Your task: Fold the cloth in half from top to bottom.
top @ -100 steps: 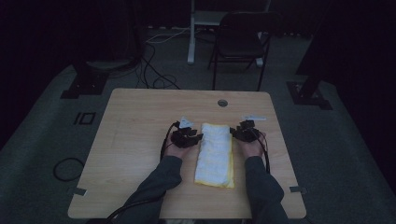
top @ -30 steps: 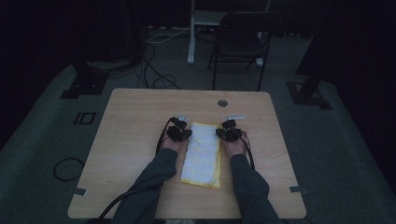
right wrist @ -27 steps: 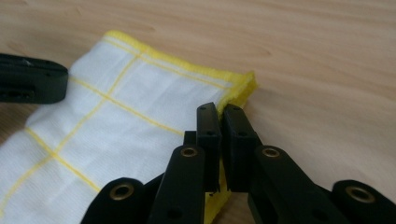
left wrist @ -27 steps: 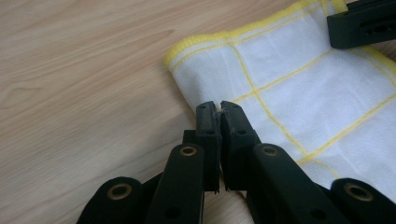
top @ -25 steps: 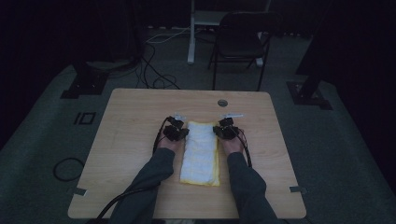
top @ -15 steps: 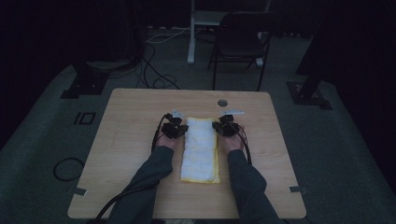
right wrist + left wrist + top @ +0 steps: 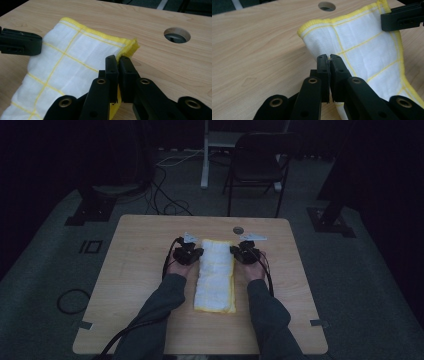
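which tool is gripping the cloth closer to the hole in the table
The right tool. It pinches the cloth at the far corner nearest the hole; the left tool holds the opposite far edge, farther from it.

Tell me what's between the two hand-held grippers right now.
The white-and-yellow cloth spans the gap in the high view; the left hand-held gripper and right hand-held gripper each pinch an edge.

cloth (image 7: 367, 47): white, yellow grid lines, yellow hem | desk (image 7: 145, 270): light wood grain, pale tan | left gripper (image 7: 329, 57): black, brass-coloured rivets | right gripper (image 7: 118, 59): black, brass-coloured rivets | sleeves (image 7: 155, 315): dark grey | floor (image 7: 45, 265): grey carpet | chair (image 7: 260, 165) at 12 o'clock: black
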Available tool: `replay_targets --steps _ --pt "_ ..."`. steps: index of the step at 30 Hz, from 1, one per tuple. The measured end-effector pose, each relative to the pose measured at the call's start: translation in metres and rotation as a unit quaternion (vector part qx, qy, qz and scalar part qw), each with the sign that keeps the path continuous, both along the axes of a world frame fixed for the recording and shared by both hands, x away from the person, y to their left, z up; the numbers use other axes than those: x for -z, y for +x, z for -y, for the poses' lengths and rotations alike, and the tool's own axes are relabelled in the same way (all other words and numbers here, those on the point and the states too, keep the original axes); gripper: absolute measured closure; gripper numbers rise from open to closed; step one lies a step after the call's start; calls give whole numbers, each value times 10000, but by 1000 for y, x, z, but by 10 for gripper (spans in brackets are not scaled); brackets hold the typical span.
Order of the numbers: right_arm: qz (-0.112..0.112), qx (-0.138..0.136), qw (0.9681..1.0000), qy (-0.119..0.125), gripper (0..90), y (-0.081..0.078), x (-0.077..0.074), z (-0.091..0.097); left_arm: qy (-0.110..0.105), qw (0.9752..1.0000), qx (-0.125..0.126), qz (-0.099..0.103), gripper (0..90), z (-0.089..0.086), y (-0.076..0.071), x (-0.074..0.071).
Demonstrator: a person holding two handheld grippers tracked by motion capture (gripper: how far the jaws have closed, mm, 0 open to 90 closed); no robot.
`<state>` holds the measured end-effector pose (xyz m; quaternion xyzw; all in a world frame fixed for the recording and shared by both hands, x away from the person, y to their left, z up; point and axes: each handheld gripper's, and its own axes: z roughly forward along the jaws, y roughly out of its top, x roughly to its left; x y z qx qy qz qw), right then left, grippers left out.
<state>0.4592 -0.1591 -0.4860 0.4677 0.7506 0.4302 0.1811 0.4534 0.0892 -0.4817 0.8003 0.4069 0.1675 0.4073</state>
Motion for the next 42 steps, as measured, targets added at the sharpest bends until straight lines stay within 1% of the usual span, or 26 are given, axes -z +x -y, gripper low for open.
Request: replay_targets --steps 2,4,6,9,11,17,25,32,38,42 --pt "62 -40 10000 -13 867 -4 -1 0 23 10000 33 27 871 0 -3 -1" --pt "95 -87 9999 -66 867 -9 -1 1 2 10000 48 56 870 -2 -7 0" --pt "120 -127 9998 -56 867 -13 0 2 -32 9999 62 80 870 -3 -11 0" --pt "124 -169 9998 73 867 -20 1 5 -42 9999 111 112 869 -5 -18 1" --pt "145 -202 9996 109 867 -25 1 6 -81 9998 134 124 867 -7 -23 0" --pt "164 -328 9992 177 866 -40 0 6 -60 9997 170 168 865 -11 -37 3" --pt "139 -501 9985 189 865 -58 5 3 -152 9997 172 55 860 -19 -56 12" --pt "39 -552 9982 225 865 -73 13 3 -202 9996 204 -63 848 -21 -71 20" --pt "-40 -595 9981 174 864 -85 20 3 -212 9994 236 -169 839 -22 -82 29" --pt "-105 -631 9979 68 863 -92 28 3 -254 9990 242 -259 836 -23 -89 36"
